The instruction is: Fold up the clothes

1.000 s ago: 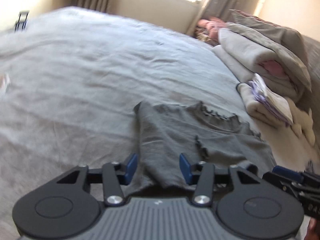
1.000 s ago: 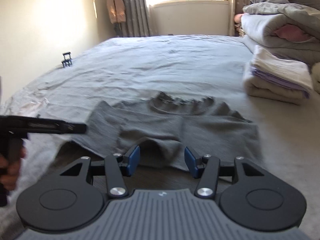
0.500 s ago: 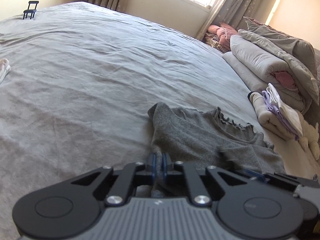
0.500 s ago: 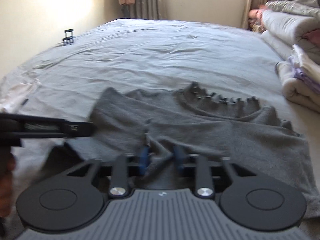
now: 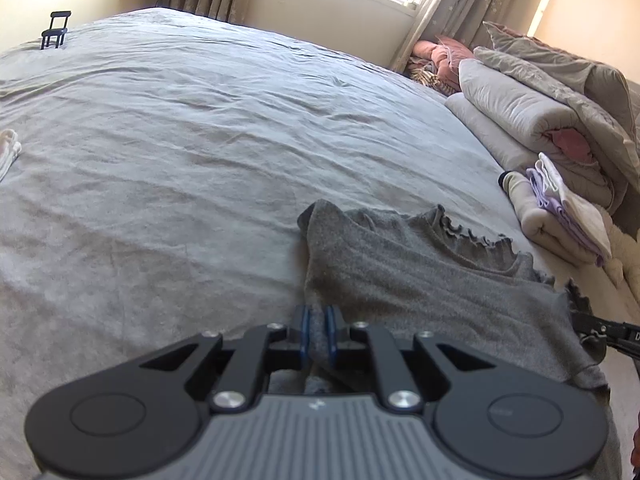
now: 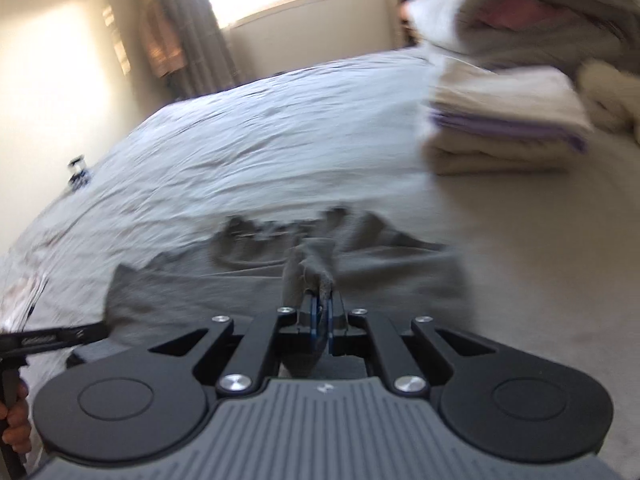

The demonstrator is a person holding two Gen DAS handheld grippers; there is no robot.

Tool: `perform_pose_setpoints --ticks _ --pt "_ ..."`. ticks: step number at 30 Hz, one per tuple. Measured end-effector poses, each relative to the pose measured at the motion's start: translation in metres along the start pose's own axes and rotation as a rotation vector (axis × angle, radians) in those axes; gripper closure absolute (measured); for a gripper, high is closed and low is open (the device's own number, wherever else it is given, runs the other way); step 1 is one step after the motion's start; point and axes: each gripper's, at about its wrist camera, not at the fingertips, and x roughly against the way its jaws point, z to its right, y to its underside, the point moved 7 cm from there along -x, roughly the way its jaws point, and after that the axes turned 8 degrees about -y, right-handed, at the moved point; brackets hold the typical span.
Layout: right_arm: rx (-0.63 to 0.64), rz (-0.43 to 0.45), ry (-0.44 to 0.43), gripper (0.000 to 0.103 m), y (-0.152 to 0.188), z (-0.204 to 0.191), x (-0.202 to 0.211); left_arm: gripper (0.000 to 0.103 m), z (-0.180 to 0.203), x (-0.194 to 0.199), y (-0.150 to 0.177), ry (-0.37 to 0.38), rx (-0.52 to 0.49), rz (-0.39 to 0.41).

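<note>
Item 1, far left of the bed [image 5: 160, 128]: a small dark chair-shaped stand [image 5: 54, 34] near the far edge, well apart from the work; a scrap of pale cloth [image 5: 8, 152] at the left border. Neither looks to be part of the fold in hand

Item 2, left gripper [image 5: 319, 330]: blue pads pinch the near left hem of the grey top [image 5: 420, 276]; the jaws are easing open a little at this moment, yet a strip of grey knit is plainly between the pads and pressed by them

Item 3, grey top: lies on the bed just ahead of both grippers, frilled neckline away from the camera, body spread mostly flat with some bunching at the near edge. Judged state: no crease made, garment unfolded; both near corners look secured, so the first fold is only at its grasp stage

Item 4, right gripper [image 6: 320, 320]: jaws together and clamped on a tuft of the grey top's hem, which stands up in a peak above the pads; this view is blurred, so finer detail cannot be told

Item 5, right side: stack of folded cloths [image 5: 560, 216], cream and lilac, beside piled bedding [image 5: 540, 112]. Judged as items already finished

Remaining, by estimate: carry the hem toward the neckline, fold again, add to the stack
</note>
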Motion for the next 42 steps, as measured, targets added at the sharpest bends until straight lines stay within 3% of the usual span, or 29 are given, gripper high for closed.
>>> perform_pose_setpoints --ticks 4,6,7,12,15,18,19,20,21,24,26,29,31,34,36,39,42 --pt "-0.13 -0.001 -0.002 0.098 0.009 0.044 0.004 0.089 -0.004 -0.002 -0.002 0.015 0.014 -0.021" --pt "-0.148 0.014 0.04 0.091 0.012 0.057 0.009 0.088 -0.01 -0.004 -0.004 0.048 0.065 -0.04" --pt "-0.168 0.029 0.029 0.086 0.012 0.061 0.013 0.087 -0.013 -0.005 -0.006 0.067 0.094 -0.048" --pt "-0.245 0.055 -0.058 0.085 0.005 0.065 0.016 0.073 -0.024 -0.01 -0.021 0.157 0.245 -0.046" --pt "-0.253 0.057 -0.079 0.081 0.002 0.062 0.01 0.07 -0.021 -0.016 -0.026 0.169 0.252 -0.03" --pt "-0.243 0.046 -0.081 0.078 0.005 0.057 0.001 0.071 -0.011 -0.024 -0.023 0.17 0.214 -0.016" --pt "-0.218 0.044 -0.071 0.078 0.006 0.055 -0.001 0.09 -0.008 -0.026 -0.022 0.162 0.196 -0.004" --pt "-0.194 0.043 -0.061 0.082 0.008 0.053 -0.003 0.099 -0.005 -0.026 -0.021 0.158 0.18 0.017" --pt "-0.167 0.062 -0.056 0.093 0.006 0.051 -0.001 0.099 -0.004 -0.023 -0.023 0.157 0.168 0.054" --pt "-0.098 0.118 -0.036 0.098 0.0 0.046 0.005 0.099 -0.001 -0.02 -0.025 0.137 0.111 0.124" --pt "-0.071 0.106 0.008 0.098 0.002 0.049 0.001 0.096 -0.001 -0.03 -0.017 0.09 0.062 0.108" --pt "-0.064 0.07 0.046 0.096 0.013 0.053 -0.008 0.09 -0.006 -0.028 -0.019 0.077 0.067 0.088" --pt "-0.068 0.071 0.048 0.088 0.007 0.05 -0.002 0.081 -0.01 -0.017 -0.022 0.063 0.079 0.096" --pt "-0.067 0.096 0.036 0.087 0.0 0.042 0.014 0.081 -0.01 0.007 -0.025 0.085 0.078 0.142" --pt "-0.068 0.11 0.021 0.087 -0.001 0.034 0.022 0.081 -0.001 0.019 -0.021 0.141 0.024 0.152" --pt "-0.042 0.103 -0.016 0.087 0.004 0.012 0.025 0.081 0.016 0.026 -0.004 0.216 -0.08 0.118" --pt "0.036 0.033 -0.018 0.087 0.02 -0.005 0.016 0.081 0.023 0.021 0.019 0.205 -0.202 0.049"
